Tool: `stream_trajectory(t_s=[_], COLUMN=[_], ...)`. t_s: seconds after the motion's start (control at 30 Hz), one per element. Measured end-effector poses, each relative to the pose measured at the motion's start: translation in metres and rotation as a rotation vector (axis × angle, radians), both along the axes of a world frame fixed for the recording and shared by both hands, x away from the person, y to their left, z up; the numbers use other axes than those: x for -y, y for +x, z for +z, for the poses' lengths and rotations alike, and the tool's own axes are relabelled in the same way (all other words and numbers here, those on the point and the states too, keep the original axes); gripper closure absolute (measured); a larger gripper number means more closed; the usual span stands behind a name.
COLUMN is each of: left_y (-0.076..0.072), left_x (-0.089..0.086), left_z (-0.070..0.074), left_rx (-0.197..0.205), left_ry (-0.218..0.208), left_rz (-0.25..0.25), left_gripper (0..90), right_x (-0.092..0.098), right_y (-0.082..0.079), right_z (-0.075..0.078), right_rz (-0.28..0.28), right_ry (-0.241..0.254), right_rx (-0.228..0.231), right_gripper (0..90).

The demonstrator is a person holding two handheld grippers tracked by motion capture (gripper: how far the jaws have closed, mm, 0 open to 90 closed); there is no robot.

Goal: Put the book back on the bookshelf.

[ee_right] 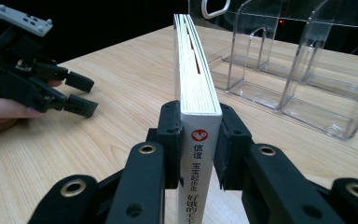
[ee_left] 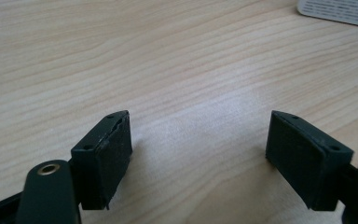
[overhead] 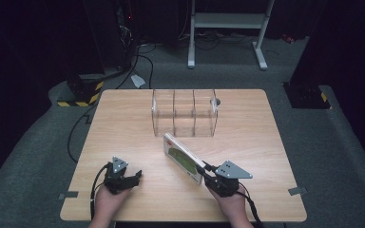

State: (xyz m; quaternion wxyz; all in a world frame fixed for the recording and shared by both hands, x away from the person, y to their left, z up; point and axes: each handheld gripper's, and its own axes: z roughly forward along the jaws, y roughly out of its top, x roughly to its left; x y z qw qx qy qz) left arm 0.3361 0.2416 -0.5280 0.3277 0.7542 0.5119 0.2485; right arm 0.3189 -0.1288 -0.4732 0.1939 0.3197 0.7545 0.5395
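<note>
Book — a thin one with a white spine — stands on edge between the jaws of the right gripper, which press on it from both sides down at the spine end. In the high view the book sits just in front of the clear file rack, slanting away from the rack's front toward the right gripper, with its far corner close to the rack's open slots. The left gripper rests well to the left of the rack's front, low over the table, jaws wide and holding nothing; bare wood shows between its pads.

The grip is taken at one end only, so the long free end could sag or swing as the book is lifted toward the rack. It may then catch a divider or the front lip instead of sliding into a slot — and the light rack could be shoved back across the table. A thin book could also pivot between the pads if the hold loosens.
</note>
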Motion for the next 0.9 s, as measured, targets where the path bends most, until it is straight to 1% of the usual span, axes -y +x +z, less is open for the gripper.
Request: stream_trajectory(t_s=[0.07, 0.1, 0.2, 0.27, 0.3, 0.37, 0.53, 0.6, 0.7, 0.9], left_y=[0.004, 0.005, 0.010, 0.011, 0.013, 0.015, 0.015, 0.015, 0.015, 0.015], left_x=[0.000, 0.000, -0.003, -0.004, -0.005, -0.005, -0.004, -0.004, -0.004, -0.004], left_z=[0.000, 0.000, -0.001, -0.001, -0.001, -0.001, -0.001, -0.001, -0.001, -0.001], left_rx=[0.005, 0.000, -0.020, -0.024, -0.027, -0.032, -0.035, -0.036, -0.035, -0.035], left_ry=[0.008, 0.006, -0.025, -0.027, -0.019, -0.022, -0.018, -0.018, -0.019, -0.021], left_rz=[0.002, 0.006, 0.003, 0.000, -0.004, -0.007, -0.014, -0.014, -0.013, -0.010], left_gripper=[22.5, 21.8, 20.7, 19.9, 18.4, 15.2, 14.9, 14.9, 14.9, 15.0], right_x=[0.003, 0.006, 0.013, 0.019, 0.021, 0.026, 0.035, 0.038, 0.041, 0.042], right_y=[-0.003, -0.005, -0.008, -0.008, -0.008, -0.009, -0.011, -0.011, -0.012, -0.012], right_z=[0.000, 0.001, 0.001, 0.001, 0.001, 0.001, 0.001, 0.002, 0.003, 0.003], right_rz=[-0.011, -0.015, -0.034, -0.052, -0.058, -0.073, -0.095, -0.104, -0.117, -0.124], right_ry=[-0.003, -0.002, 0.001, 0.011, 0.010, 0.016, 0.011, 0.000, 0.004, -0.001], right_rx=[-0.001, -0.003, -0.009, -0.019, -0.018, -0.021, -0.019, -0.014, -0.020, -0.020], right_gripper=[74.4, 74.4, 74.4, 74.4, 74.4, 74.3, 74.3, 74.3, 74.2, 73.9])
